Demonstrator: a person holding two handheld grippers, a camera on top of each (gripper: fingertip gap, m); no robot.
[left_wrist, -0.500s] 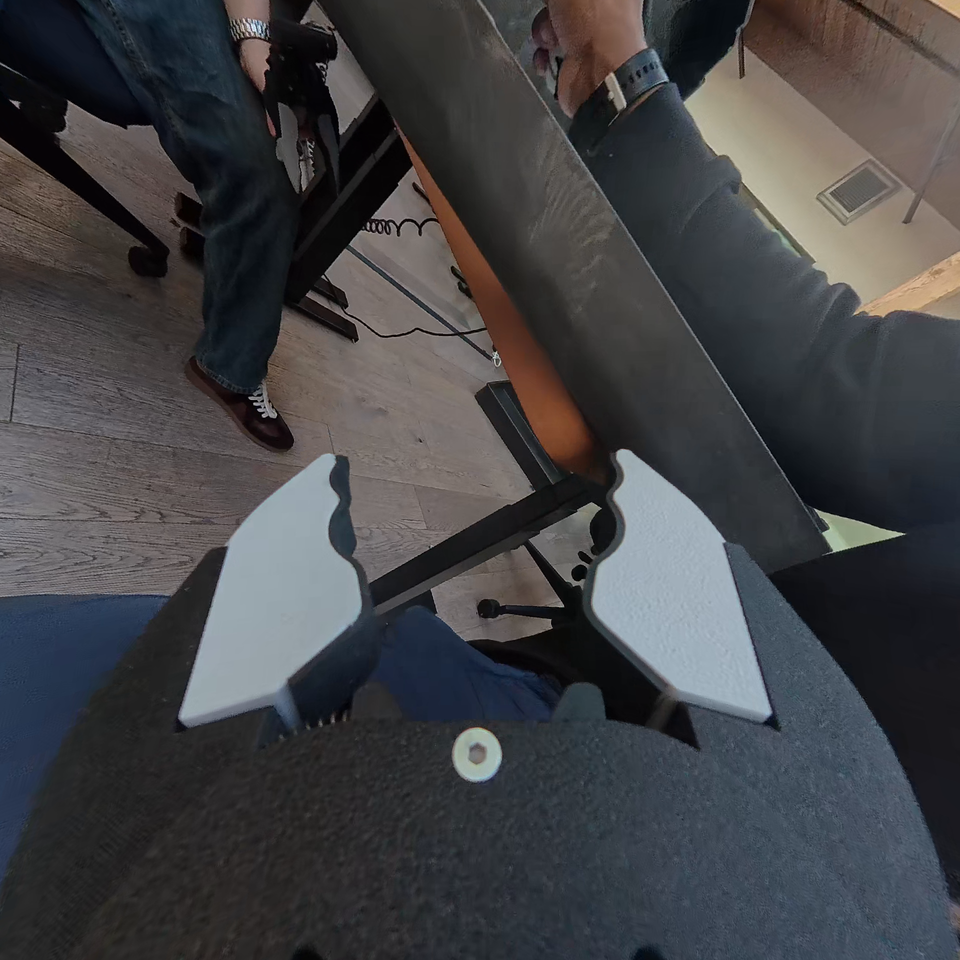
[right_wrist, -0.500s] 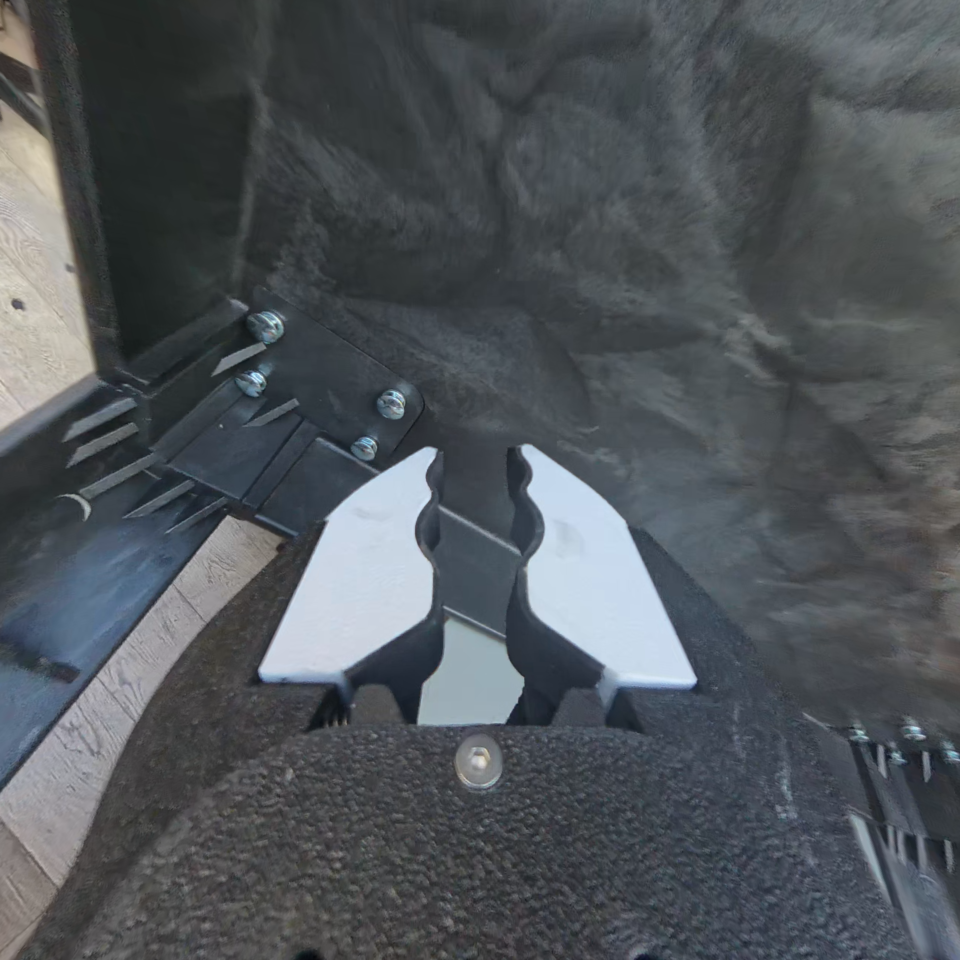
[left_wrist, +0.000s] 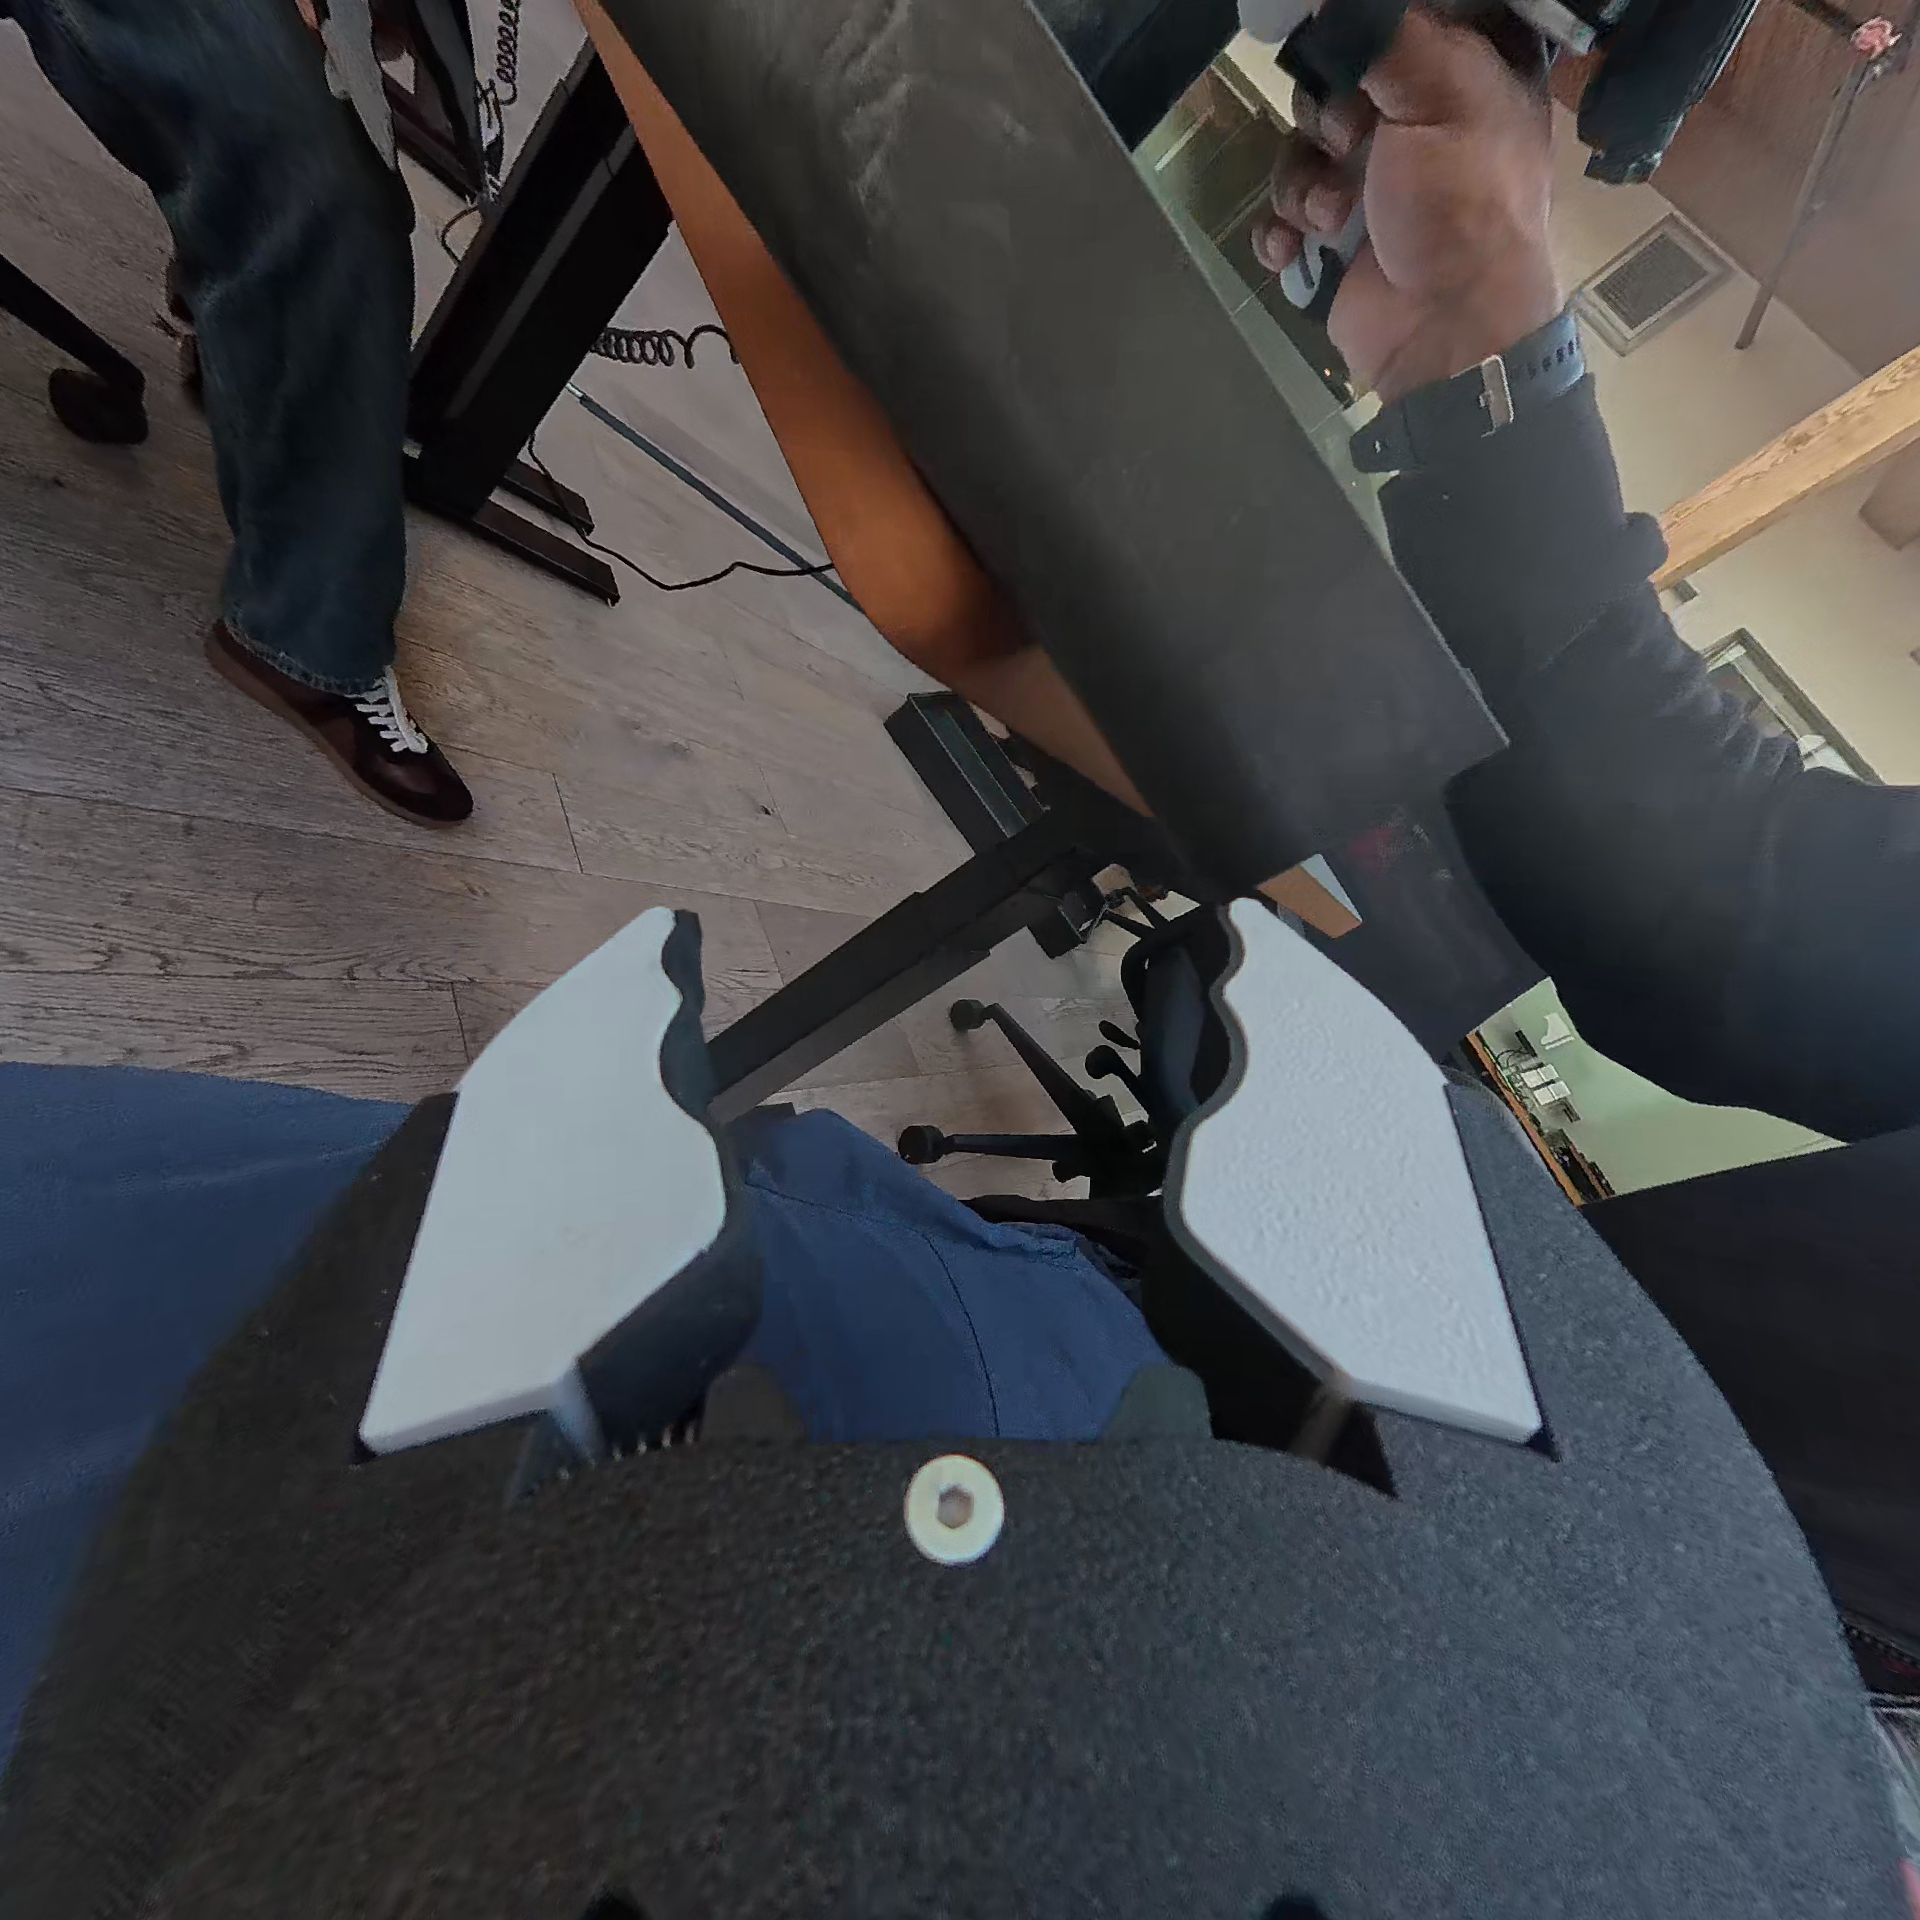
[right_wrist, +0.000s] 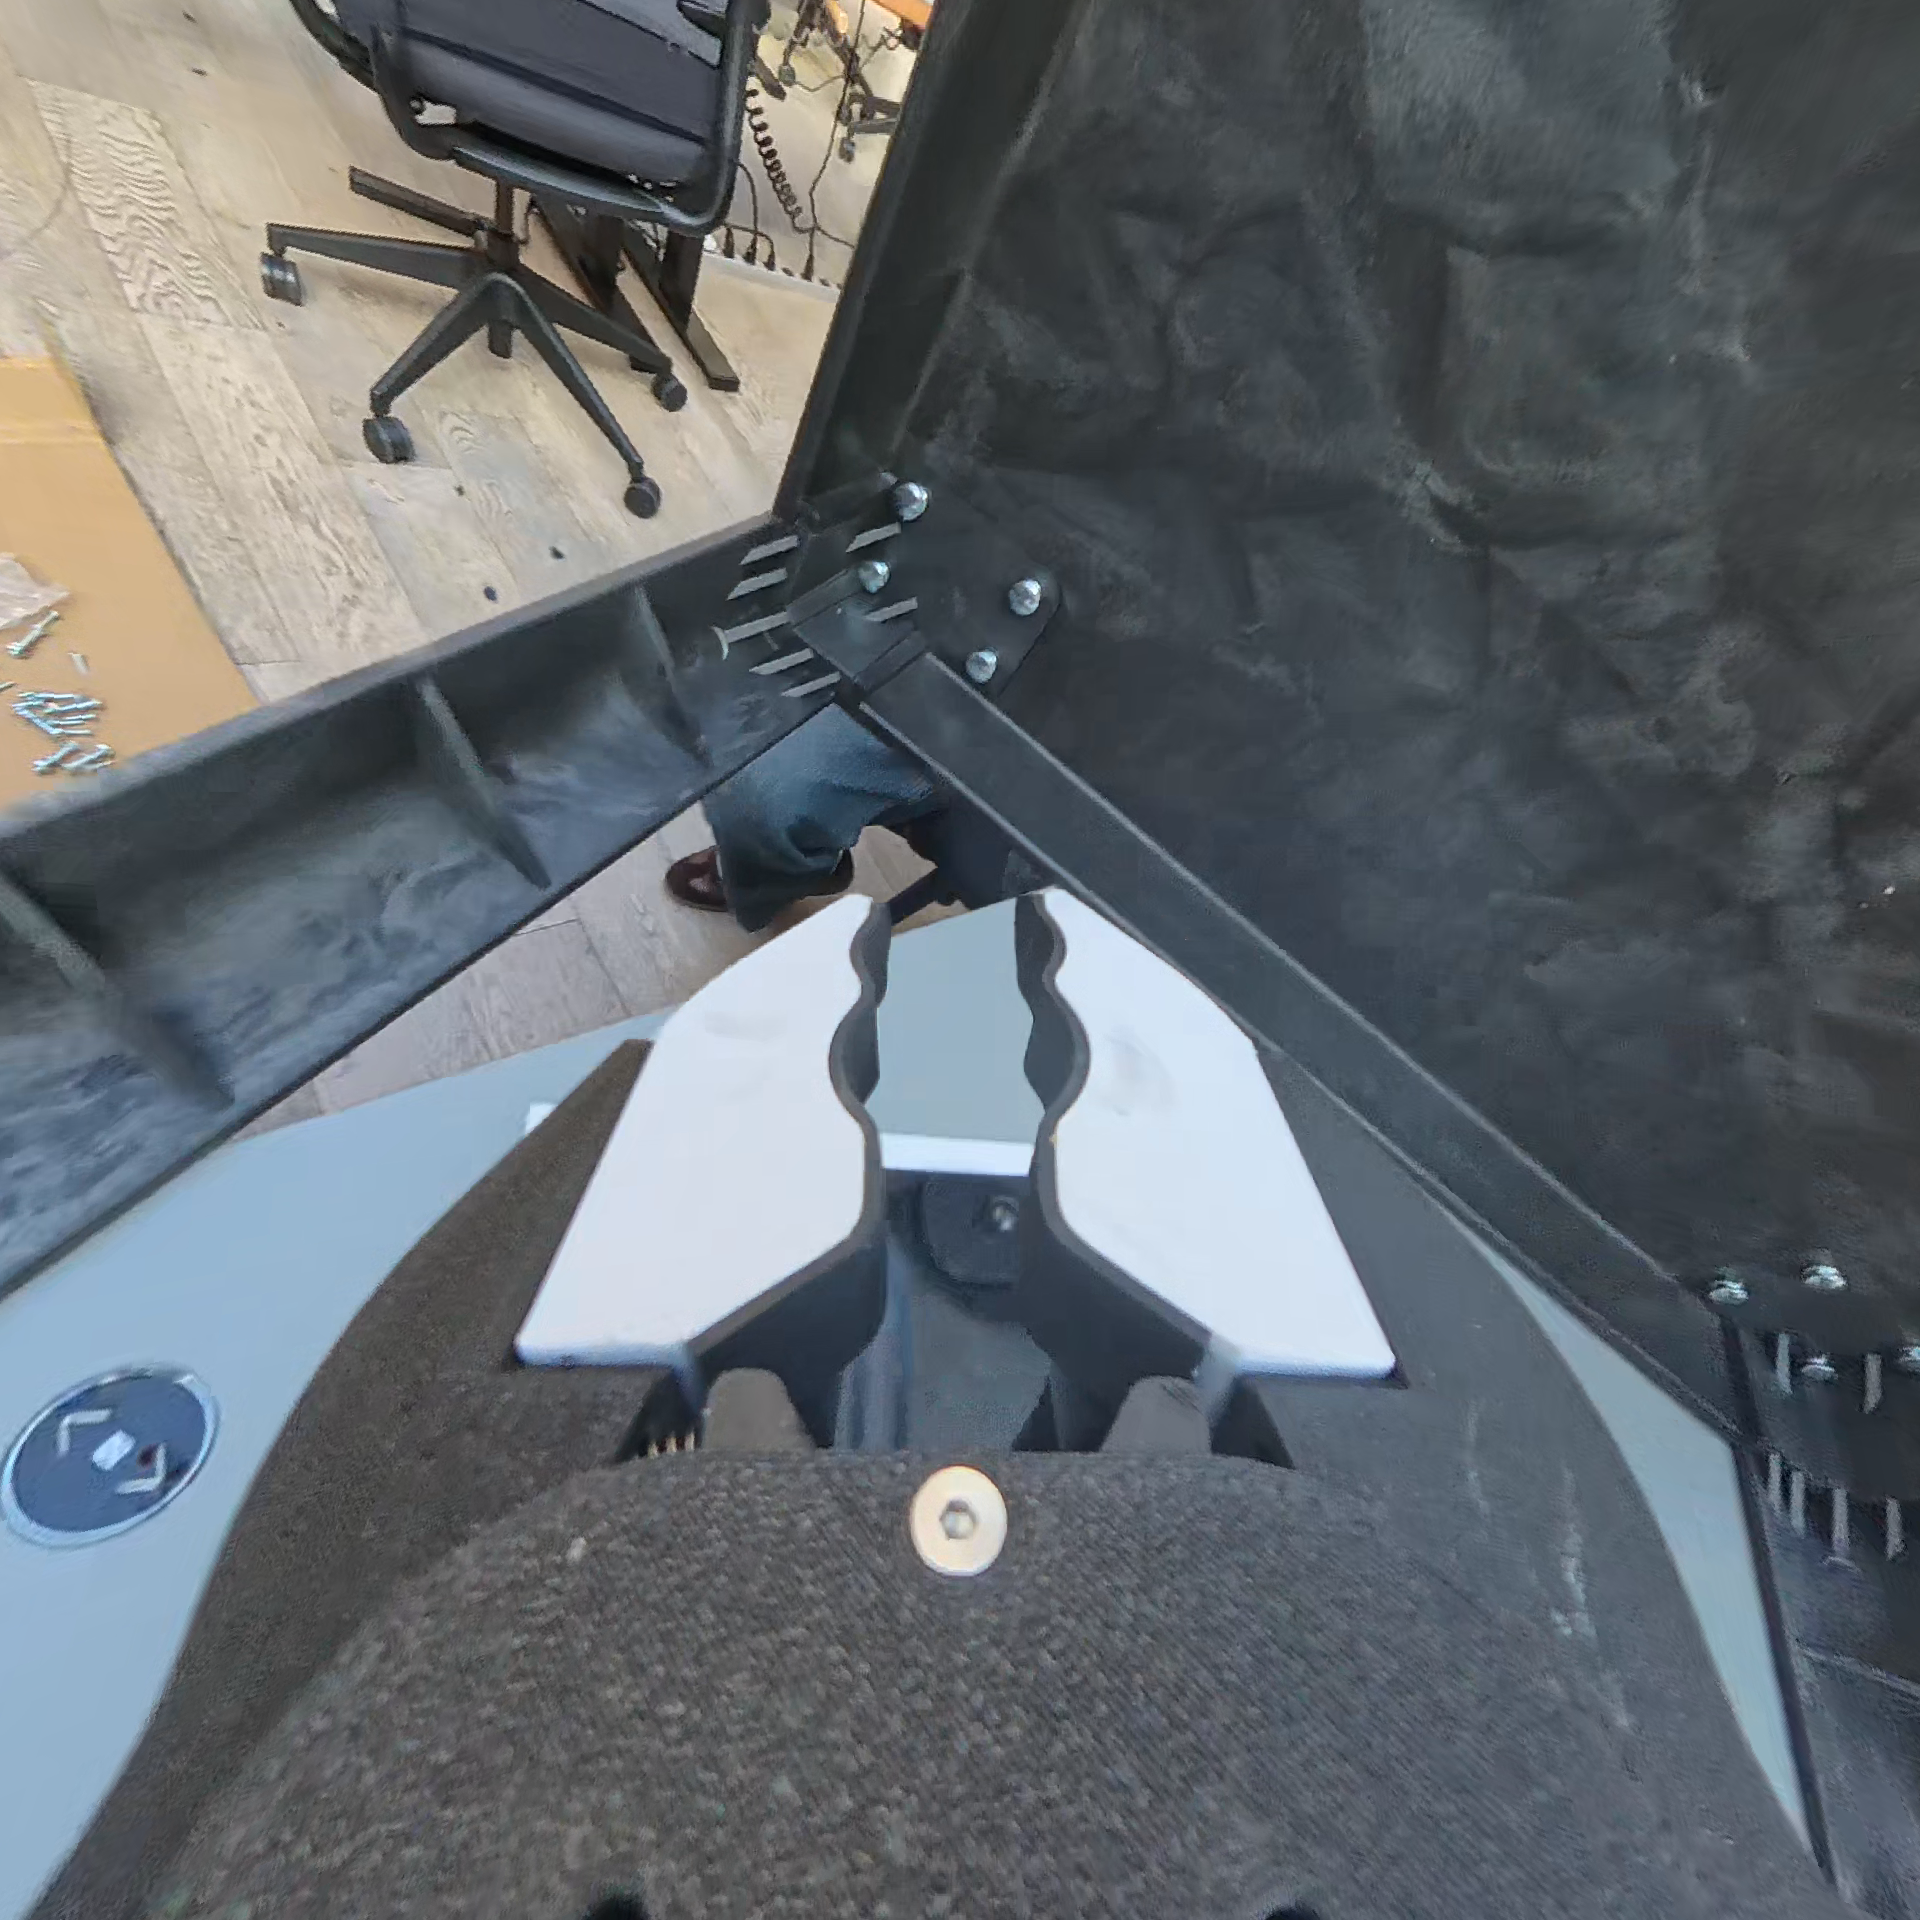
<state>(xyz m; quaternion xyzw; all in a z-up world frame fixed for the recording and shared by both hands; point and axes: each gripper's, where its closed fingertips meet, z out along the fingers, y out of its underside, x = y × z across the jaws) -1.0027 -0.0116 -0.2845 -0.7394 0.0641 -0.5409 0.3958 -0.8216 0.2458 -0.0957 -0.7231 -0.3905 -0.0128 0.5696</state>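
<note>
While you hold both tools low beside the pale grey worktop (right_wrist: 156, 1268), the room spreads out as a pale wood-plank floor (left_wrist: 312, 883) with a black wheeled office chair (right_wrist: 520, 208) standing well apart on it. A flat brown cardboard sheet (right_wrist: 94, 520) lies on the floor at the left of the right wrist view, and small silver screws (right_wrist: 57, 717) are scattered loose on it. A round dark blue button panel (right_wrist: 109, 1455) sits set into the worktop.

Your left gripper (left_wrist: 956, 935) stands wide apart, with only the floor and a black desk leg (left_wrist: 883, 966) seen far beyond its white fingers (left_wrist: 582, 1143); nothing is between them. It hangs over your blue trouser leg (left_wrist: 914, 1278). Above it runs a large black flat panel (left_wrist: 1039, 364) with an orange-brown underside (left_wrist: 862, 468), and your right hand (left_wrist: 1444, 197), in a black sleeve, grips a handle beyond the panel's far edge. A second person in blue jeans (left_wrist: 301, 364) and dark red shoes stands on the floor near the other black desk frame (left_wrist: 530, 260).

Your right gripper (right_wrist: 951, 914) is at a narrow gap, its pads pressing on nothing, the grey worktop showing between them. Just beside its right fingertip runs a black metal bar (right_wrist: 1143, 862), bolted with silver screws to a black furry panel (right_wrist: 1455, 520); I cannot tell whether the fingertip touches the bar.
</note>
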